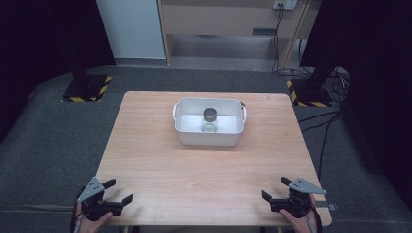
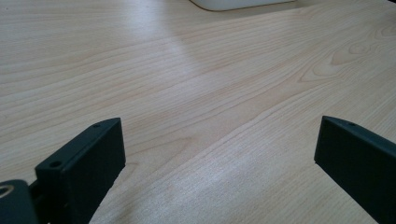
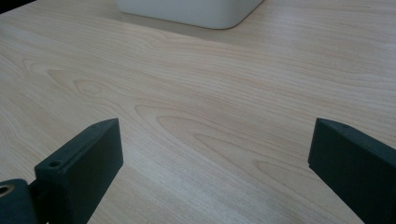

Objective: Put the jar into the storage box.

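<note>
Sitting at the near corners of the smooth light-wood table, left gripper and right gripper both have jaws spread wide — holding nothing. Small round jar stands inside the white rounded tub — well apart.

Pale wooden surface: light beige, wavy grain with darker oval rings. White rectangular plastic tub: plain, glossy. Inside it, small clear glass jar with dark grey lid. Left hand-held gripper: black jaws, grey three-cornered plate on top; right hand-held gripper the same. Grey carpet floor. Black stand bases edged in yellow-and-black stripes.
</note>
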`<state>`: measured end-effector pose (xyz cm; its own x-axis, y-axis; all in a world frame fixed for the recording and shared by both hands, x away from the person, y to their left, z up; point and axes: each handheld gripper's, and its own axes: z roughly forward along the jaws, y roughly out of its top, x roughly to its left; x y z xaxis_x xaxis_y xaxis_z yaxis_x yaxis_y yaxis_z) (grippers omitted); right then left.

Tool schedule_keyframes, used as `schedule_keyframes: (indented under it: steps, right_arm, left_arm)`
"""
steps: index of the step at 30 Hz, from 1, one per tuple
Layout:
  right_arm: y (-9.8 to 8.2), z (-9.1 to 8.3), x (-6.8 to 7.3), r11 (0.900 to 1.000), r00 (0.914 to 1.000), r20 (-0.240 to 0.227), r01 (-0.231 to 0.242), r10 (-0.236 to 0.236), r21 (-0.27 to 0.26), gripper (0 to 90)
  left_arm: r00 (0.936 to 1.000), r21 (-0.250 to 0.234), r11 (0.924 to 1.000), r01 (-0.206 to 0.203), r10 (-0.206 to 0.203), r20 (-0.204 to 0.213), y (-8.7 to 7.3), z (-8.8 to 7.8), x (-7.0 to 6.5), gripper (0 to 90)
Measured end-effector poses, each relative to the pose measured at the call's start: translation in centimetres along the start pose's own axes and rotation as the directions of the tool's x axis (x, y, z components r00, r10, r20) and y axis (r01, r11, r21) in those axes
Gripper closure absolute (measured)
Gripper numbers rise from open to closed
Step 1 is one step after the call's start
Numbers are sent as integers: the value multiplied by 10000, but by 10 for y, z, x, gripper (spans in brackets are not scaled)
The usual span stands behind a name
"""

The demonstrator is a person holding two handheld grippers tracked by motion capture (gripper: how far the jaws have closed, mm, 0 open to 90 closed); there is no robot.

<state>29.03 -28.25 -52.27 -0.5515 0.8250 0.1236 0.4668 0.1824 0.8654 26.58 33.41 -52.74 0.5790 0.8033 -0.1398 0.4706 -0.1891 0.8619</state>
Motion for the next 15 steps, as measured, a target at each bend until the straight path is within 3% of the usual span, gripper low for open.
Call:
schedule_keyframes:
  steps: [15]
  right_arm:
    - [-4,-3,-3,9986,9999,-69,128,-132,-514,30]
  left_arm:
    - [9999,64,9999,-106,106,107,0,2,-2,4]
